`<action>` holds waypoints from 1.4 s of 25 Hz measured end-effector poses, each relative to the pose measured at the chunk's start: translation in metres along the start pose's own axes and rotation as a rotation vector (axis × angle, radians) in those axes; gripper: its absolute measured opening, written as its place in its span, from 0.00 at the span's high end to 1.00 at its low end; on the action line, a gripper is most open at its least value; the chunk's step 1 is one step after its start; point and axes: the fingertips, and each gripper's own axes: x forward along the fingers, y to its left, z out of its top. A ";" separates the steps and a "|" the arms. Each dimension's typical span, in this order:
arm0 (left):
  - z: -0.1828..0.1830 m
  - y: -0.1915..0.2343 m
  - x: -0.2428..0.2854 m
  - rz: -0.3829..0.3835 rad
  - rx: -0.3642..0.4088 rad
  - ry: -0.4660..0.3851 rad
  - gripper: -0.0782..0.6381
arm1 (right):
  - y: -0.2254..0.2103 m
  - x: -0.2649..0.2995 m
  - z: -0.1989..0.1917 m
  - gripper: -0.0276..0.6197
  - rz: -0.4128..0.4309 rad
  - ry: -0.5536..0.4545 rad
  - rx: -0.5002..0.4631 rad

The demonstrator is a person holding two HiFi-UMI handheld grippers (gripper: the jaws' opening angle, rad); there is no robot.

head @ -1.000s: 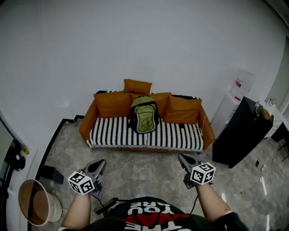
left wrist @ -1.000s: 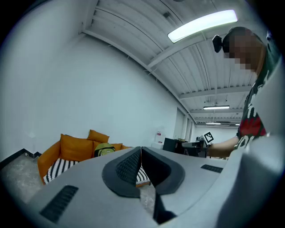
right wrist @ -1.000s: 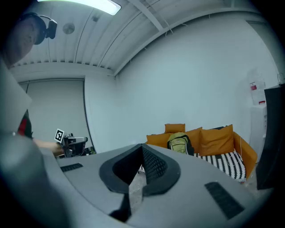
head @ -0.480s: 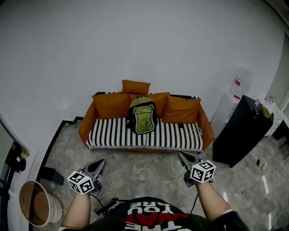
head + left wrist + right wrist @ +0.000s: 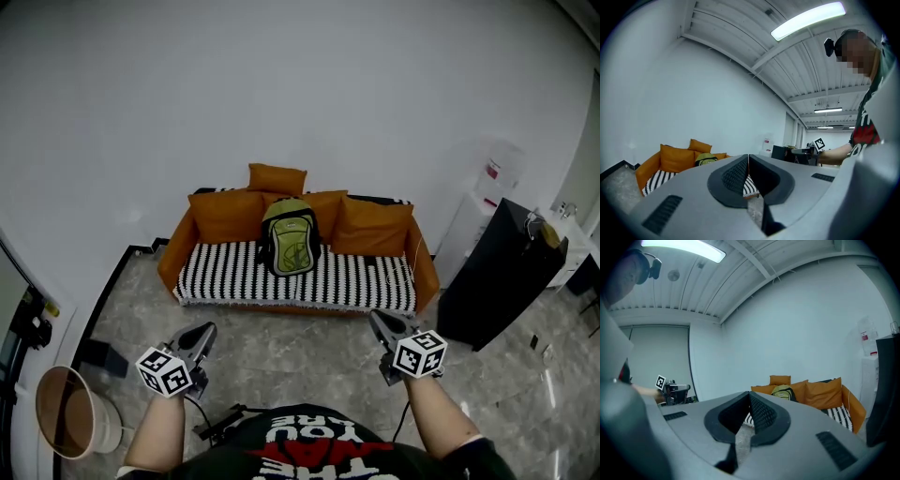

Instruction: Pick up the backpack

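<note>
Held low before the torso, pointing forward: left gripper (image 5: pixel 198 331), right gripper (image 5: pixel 379 322), jaws of both 2 closed tip to tip, empty. Well beyond, upright against plump orange cushions (image 5: pixel 222 215) on black-and-white striped sofa (image 5: pixel 225 278): rounded green fabric backpack (image 5: pixel 289 236).

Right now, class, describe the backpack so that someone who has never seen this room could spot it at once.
Against the white wall stands an orange sofa with a black-and-white striped seat. At the middle of its back, propped upright between orange cushions, sits the backpack: the only green-and-black thing there.
</note>
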 end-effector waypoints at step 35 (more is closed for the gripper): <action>0.057 0.305 0.250 -0.213 -0.025 0.066 0.87 | -0.113 0.324 0.053 0.91 -0.110 -0.007 0.025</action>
